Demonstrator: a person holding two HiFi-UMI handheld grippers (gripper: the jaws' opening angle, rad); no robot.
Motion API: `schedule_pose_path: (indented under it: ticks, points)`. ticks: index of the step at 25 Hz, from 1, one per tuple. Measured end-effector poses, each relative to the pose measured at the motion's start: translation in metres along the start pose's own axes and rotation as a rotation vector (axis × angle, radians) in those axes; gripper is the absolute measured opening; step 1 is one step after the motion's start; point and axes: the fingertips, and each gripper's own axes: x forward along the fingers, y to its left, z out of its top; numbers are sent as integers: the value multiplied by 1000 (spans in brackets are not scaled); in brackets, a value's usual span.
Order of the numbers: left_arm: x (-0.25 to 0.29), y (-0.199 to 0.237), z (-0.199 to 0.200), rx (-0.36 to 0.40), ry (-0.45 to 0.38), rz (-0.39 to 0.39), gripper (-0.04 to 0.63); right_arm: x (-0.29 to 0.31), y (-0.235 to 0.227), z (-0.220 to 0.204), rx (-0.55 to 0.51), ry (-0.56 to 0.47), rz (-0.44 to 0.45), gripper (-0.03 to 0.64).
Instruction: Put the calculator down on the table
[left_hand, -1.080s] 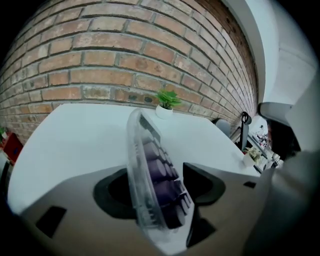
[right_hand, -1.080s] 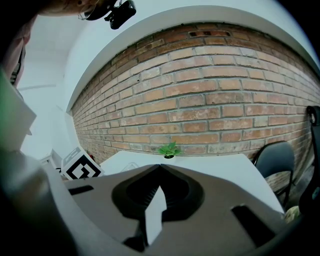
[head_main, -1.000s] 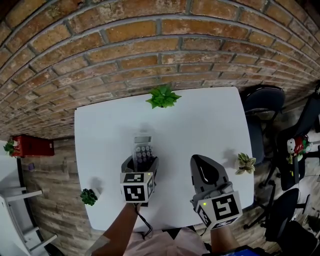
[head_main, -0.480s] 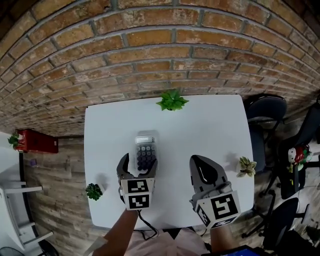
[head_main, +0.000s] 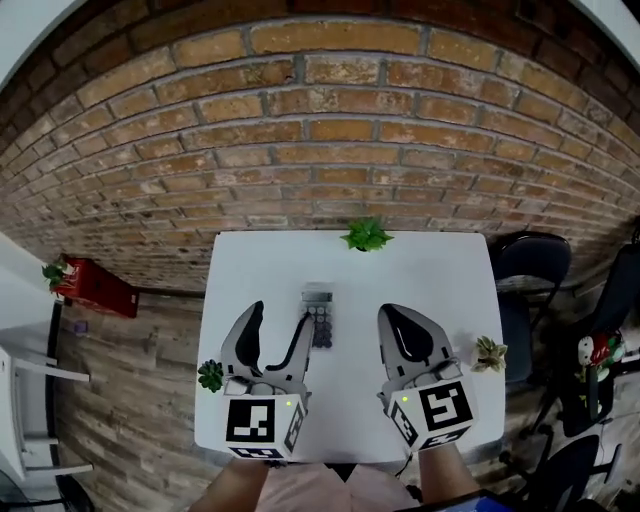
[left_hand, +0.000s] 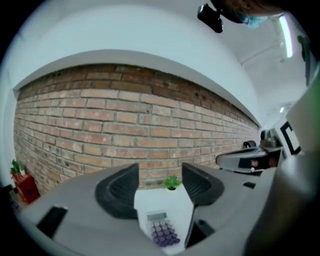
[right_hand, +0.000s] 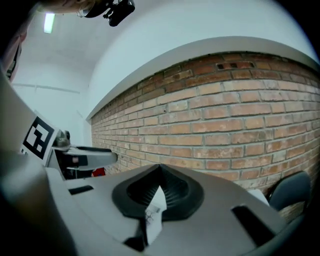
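Head view: calculator on surface; left hand-held gripper spread, empty, just narrowing; right hand-held gripper pressed together; placing seemingly done, withdrawal next.

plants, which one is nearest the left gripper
The dark plant at the table's left edge, beside the left gripper. The bright green plant is at the back, the pale plant at the right.

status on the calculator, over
Left gripper open, jaws just been closing, nothing between them. Right gripper shut, empty. Calculator flat on table, not gripped. Nothing in the way.
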Motion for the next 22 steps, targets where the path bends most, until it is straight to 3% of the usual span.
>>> schedule_pose_path:
  ticks: [2, 5, 11, 22]
  points:
    - [-15, 7, 26, 11, -71, 41, 152, -2, 4, 18, -21, -38, 6, 3]
    - [-35, 11, 51, 8, -129, 73, 67, -9, 13, 40, -52, -81, 17, 3]
    - [-58, 16, 72, 32, -169, 122, 41, -26, 28, 67, -95, -141, 32, 2]
    - [-69, 8, 77, 34, -182, 112, 37, -43, 35, 74, -128, -153, 41, -2]
